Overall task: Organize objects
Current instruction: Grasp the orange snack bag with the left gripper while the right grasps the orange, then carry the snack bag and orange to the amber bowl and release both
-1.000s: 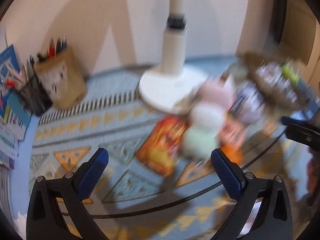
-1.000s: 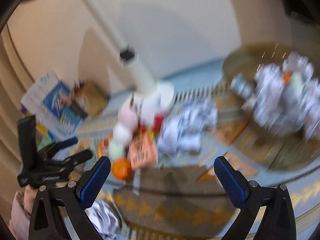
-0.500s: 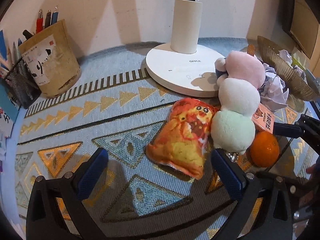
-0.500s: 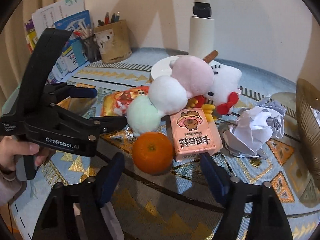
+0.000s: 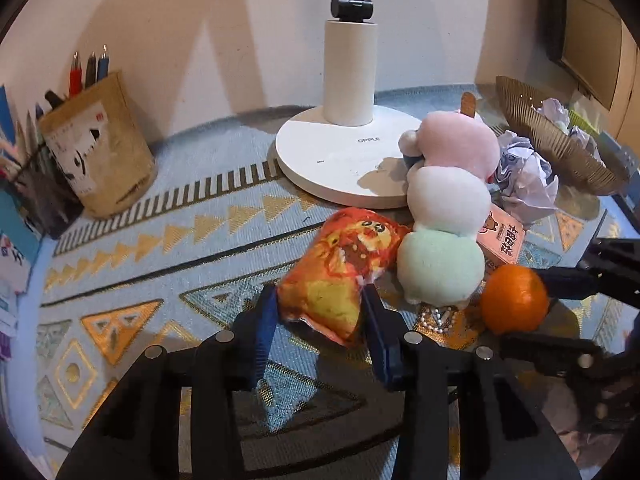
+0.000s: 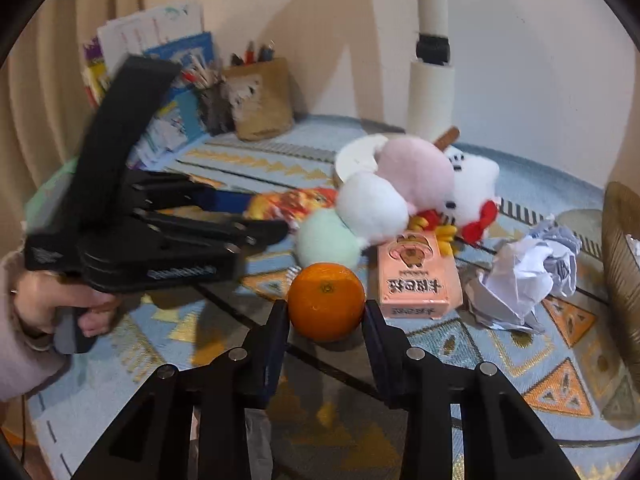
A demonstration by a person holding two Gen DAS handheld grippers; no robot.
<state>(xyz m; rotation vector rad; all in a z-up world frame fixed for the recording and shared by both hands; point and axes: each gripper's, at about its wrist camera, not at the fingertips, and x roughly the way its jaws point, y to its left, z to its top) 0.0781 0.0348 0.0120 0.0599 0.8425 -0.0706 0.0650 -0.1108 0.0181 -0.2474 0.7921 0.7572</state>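
The snack bag [image 5: 340,268] lies on the patterned cloth [image 5: 160,256] in front of the lamp base [image 5: 340,160]. The left gripper [image 5: 320,312] has closed in on the near end of the bag, with one blue finger on each side, and the bag looks a bit squashed there. The orange [image 6: 326,300] sits on the cloth just beside the pink box [image 6: 416,276]. The right gripper [image 6: 325,312] has its two fingers pressed against the sides of the orange, so it looks like it has a hold on it, though I cannot tell how tight.

To do this step well, lift both things slowly and straight up. The bag is soft and puffy, so it may slip or bend; a hold a little further in would be safer. The orange is round and may roll out, so keep the fingers on its widest part.

The three-ball plush toy [image 5: 444,216] touches the bag and sits very near the orange, so go gently or it may tip. The white plush [image 6: 472,188] and the crumpled paper [image 6: 528,272] lie behind. The woven basket [image 5: 560,148] at the far right already holds paper, and may be where some things go
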